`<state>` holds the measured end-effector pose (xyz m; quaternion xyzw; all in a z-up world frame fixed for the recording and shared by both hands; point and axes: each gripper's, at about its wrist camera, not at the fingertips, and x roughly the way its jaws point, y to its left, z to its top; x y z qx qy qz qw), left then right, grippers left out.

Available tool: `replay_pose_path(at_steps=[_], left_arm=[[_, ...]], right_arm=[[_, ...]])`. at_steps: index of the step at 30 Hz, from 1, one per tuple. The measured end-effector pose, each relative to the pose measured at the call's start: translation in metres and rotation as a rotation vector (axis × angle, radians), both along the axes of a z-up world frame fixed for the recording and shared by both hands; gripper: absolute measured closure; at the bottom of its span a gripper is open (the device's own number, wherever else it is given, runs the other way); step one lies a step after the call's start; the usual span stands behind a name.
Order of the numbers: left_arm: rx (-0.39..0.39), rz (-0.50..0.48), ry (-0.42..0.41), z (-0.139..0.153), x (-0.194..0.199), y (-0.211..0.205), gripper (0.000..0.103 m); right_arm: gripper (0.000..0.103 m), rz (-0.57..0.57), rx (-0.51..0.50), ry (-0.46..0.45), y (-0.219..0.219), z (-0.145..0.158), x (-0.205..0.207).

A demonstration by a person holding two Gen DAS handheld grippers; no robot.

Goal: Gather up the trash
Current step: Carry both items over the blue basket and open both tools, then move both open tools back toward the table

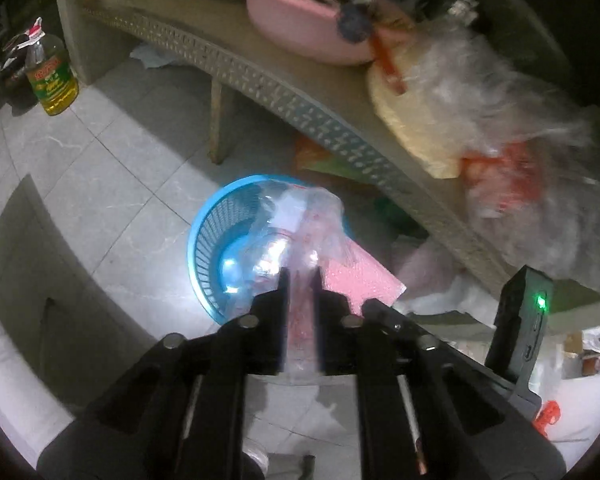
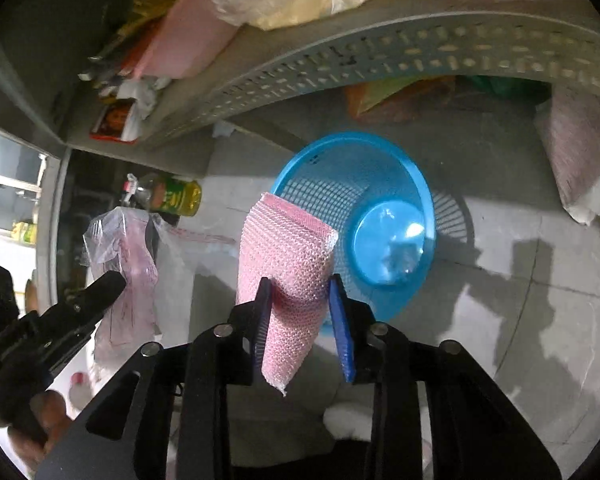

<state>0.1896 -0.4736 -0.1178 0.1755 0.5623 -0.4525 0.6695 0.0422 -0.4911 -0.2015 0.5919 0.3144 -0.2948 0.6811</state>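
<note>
The blue basket [image 2: 364,216] stands on the grey tile floor [image 1: 100,184], beside the woven table [image 1: 284,96]. The right gripper [image 2: 300,308] hangs over the basket with its 2 fingers partly open. A pink bubble wrap sheet [image 2: 284,264] stands between them, long side pointing up and away toward the basket rim; it looks loose, not squeezed. The left gripper [image 1: 300,280] is partly open too, with a clear plastic bag [image 1: 296,220] between its fingers, stretching out over the basket. An oil bottle [image 1: 52,80] stands far from the basket.
</note>
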Motion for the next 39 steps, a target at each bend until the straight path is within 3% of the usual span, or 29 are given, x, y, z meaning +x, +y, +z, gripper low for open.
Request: replay_pose_path(at_steps=[2,5,8,12,17,22,29,35,39], left_arm=[[0.066,0.035,-0.035,-0.014,0.004,-0.005,0.044],[0.079,0.067,-0.050,-0.019,0.009,0.000,0.043],[0.063,0.078,-0.054,-0.010,0.011,0.013,0.041],[0.026,0.069,-0.119,0.014,0.010,0.028,0.040],[-0.048,0.077,-0.133,0.050,0.003,0.059,0.040],[-0.139,0.076,-0.175,0.099,-0.023,0.118,0.038],[-0.204,0.117,-0.270,0.137,-0.057,0.212,0.030],[-0.232,0.251,-0.356,0.150,-0.077,0.315,0.028],[-0.222,0.399,-0.405,0.149,-0.088,0.389,0.028]], right_arm=[[0.048,-0.004,0.023,0.040,-0.010,-0.021,0.005],[0.048,-0.031,0.054,0.081,-0.014,-0.035,0.004],[0.047,-0.014,0.030,0.091,-0.005,-0.031,-0.001],[0.046,0.004,0.006,0.097,0.002,-0.020,-0.013],[0.043,0.025,-0.023,0.089,0.017,0.003,-0.029],[0.037,0.096,-0.087,0.059,0.037,0.036,-0.028],[0.033,0.261,-0.205,-0.041,0.073,0.101,0.000],[0.029,0.426,-0.258,-0.149,0.114,0.148,0.031],[0.029,0.536,-0.260,-0.187,0.149,0.164,0.053]])
